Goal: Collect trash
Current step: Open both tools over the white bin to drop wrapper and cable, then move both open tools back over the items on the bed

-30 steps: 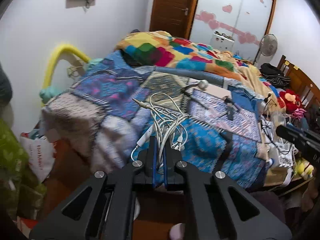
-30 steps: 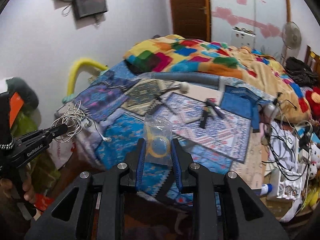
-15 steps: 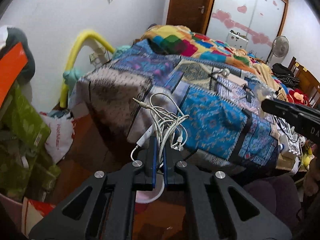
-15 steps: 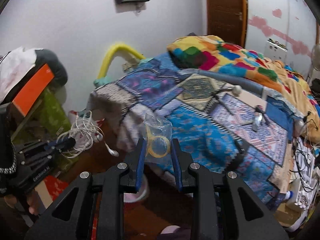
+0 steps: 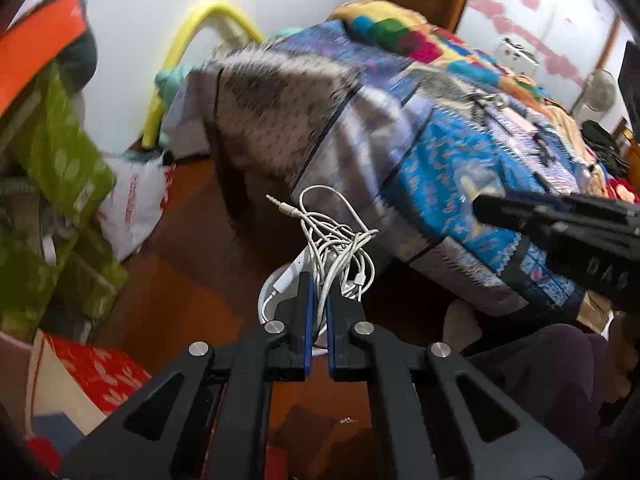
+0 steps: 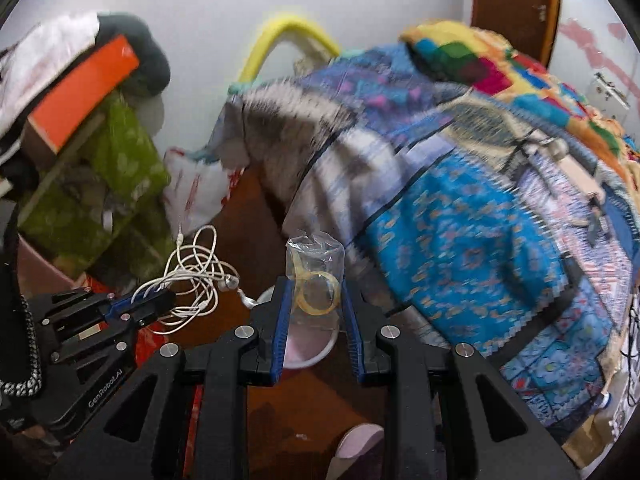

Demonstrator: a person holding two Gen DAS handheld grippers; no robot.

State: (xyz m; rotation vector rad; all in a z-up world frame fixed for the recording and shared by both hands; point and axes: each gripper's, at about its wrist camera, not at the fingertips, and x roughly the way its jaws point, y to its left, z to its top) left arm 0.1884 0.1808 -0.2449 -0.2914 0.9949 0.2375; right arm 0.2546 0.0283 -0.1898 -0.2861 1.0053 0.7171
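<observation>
My left gripper is shut on a tangle of white earphone cables, held above the brown floor; both show in the right wrist view, gripper and cables. My right gripper is shut on a clear plastic bag with a yellowish tape ring inside. It shows as a black arm at the right of the left wrist view. A white-rimmed pink bin stands on the floor under both grippers, mostly hidden.
A bed with a patterned blue quilt fills the right. A white plastic bag, green bags and an orange box pile up at the left. A yellow tube arches by the wall.
Both grippers have swung left and down, away from the bed top toward the floor and the bin. Each keeps its load.
</observation>
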